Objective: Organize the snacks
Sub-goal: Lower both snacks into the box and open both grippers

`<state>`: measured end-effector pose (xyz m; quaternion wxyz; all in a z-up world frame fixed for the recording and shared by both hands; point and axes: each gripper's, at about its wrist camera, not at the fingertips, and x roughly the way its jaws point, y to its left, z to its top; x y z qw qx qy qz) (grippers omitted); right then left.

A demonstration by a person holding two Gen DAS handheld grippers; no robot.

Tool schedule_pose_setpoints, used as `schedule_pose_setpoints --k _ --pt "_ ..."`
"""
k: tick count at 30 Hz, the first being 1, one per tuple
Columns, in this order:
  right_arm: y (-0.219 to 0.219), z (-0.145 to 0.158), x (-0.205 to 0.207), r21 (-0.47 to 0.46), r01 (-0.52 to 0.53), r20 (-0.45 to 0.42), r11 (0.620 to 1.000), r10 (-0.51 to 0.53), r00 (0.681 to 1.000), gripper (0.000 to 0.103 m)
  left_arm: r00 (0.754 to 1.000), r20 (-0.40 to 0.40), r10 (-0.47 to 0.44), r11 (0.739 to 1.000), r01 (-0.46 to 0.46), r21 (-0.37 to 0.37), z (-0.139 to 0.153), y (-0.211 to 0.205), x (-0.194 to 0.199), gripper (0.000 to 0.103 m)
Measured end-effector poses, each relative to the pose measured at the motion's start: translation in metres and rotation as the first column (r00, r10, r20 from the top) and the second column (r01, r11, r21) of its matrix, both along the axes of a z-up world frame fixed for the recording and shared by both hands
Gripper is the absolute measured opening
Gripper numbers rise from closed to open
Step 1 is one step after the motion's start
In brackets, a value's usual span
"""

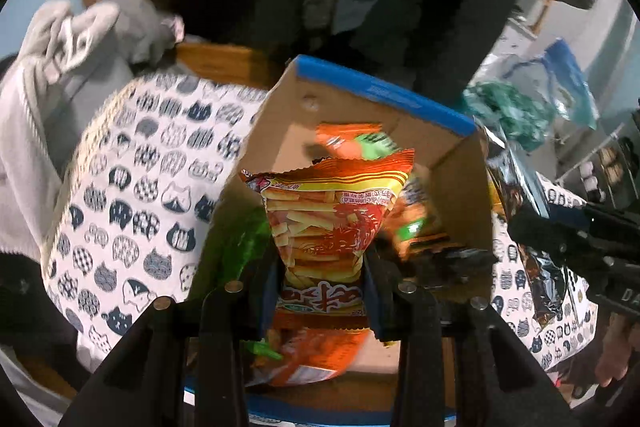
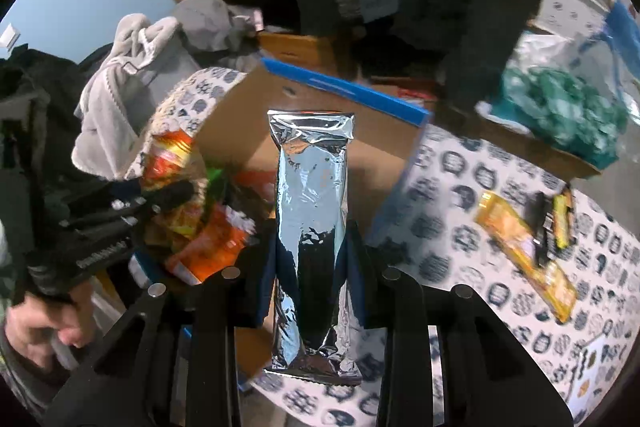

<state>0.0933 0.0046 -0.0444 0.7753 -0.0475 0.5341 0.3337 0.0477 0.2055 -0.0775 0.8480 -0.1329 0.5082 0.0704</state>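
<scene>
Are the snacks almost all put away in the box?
Partly. Some packets already lie in the cardboard box. The left gripper holds an orange snack bag and the right gripper a silver packet. A yellow packet remains on the tablecloth.

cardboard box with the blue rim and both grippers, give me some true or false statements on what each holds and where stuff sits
1. The left gripper is shut on an orange-red snack packet. True.
2. The right gripper holds a green bottle. False: it grips a silver foil packet.
3. The blue-rimmed cardboard box is empty. False: snack packets already lie inside.
4. A yellow wrapped bar lies on the cat-print tablecloth, outside the box. True.
</scene>
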Motion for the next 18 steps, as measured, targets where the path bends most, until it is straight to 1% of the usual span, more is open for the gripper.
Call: schedule_pose_setpoints --k 2,4,8,11,18 --pt "0.016 -0.005 0.005 0.008 -0.012 -0.013 1.000 0.012 1.000 0.031 1.000 -0.010 0.008 1.000 -0.008 -0.020 -0.007 0.007 -0.001 0.036" --pt "0.034 -0.011 0.009 0.007 -0.032 -0.028 0.999 0.032 0.999 0.031 0.999 -0.026 0.027 0.999 -0.028 -0.019 -0.012 0.012 -0.001 0.036" --pt "0.065 -0.029 0.015 -0.029 -0.062 -0.046 0.998 0.060 0.997 0.031 0.999 -0.030 0.042 0.998 -0.044 -0.039 -0.013 0.017 0.000 0.036" --pt "0.080 -0.041 0.019 -0.054 -0.077 -0.061 0.996 0.073 0.995 0.031 0.998 -0.039 0.047 0.999 -0.048 -0.022 -0.017 0.018 0.002 0.036" --pt "0.093 -0.062 0.028 -0.097 -0.083 -0.087 0.992 0.074 0.993 0.031 0.997 -0.062 0.048 0.998 -0.051 -0.040 -0.029 0.022 0.003 0.039"
